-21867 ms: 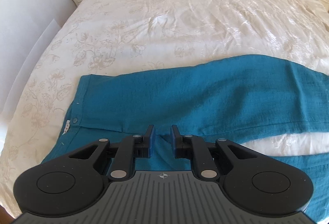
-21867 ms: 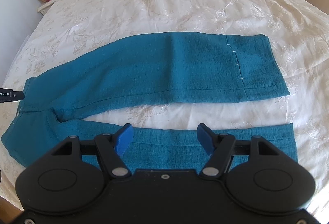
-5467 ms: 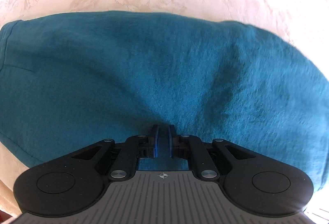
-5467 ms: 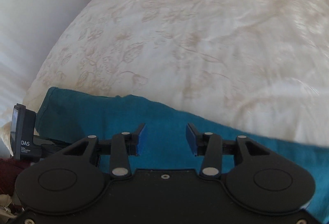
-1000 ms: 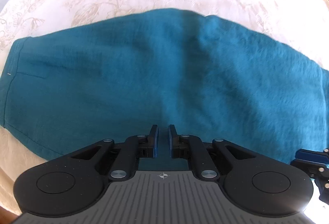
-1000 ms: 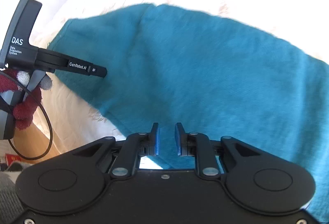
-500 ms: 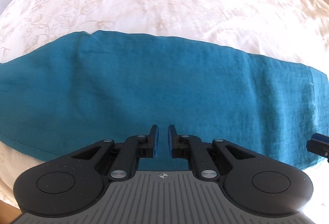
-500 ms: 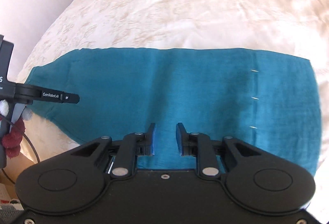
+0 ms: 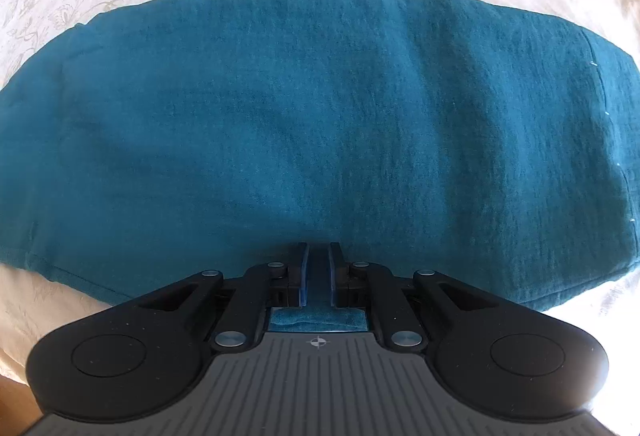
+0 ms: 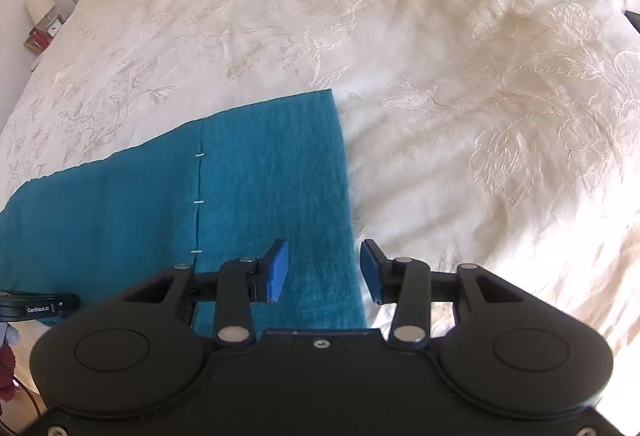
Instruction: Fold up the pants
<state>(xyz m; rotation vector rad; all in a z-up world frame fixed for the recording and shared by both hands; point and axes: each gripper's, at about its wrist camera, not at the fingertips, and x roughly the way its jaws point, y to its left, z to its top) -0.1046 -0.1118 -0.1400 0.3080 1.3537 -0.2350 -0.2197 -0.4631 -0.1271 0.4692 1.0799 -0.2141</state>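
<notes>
Pants folded leg on leg, both tongs now moved to the hem end

Half a second ago the right tongs [image 10: 323, 272] hung narrow over mid-leg; now they sit at the hem corner, opening, hem edge below the gap, pads not pressing cloth. The left tongs [image 9: 318, 278] are nearly pressed together, as a second ago, pinching nothing (teal only seen through the slit), and have slid along the near edge toward the same end. The pants [image 9: 312, 124] lie flat as one long teal band across the near side of the bed [image 10: 460, 84]. Judgement: the lengthwise fold is done; lifting the hem toward the waist comes next. A nightstand [image 10: 42, 30] and lamp sit far off at the head; nothing blocks the fold path
</notes>
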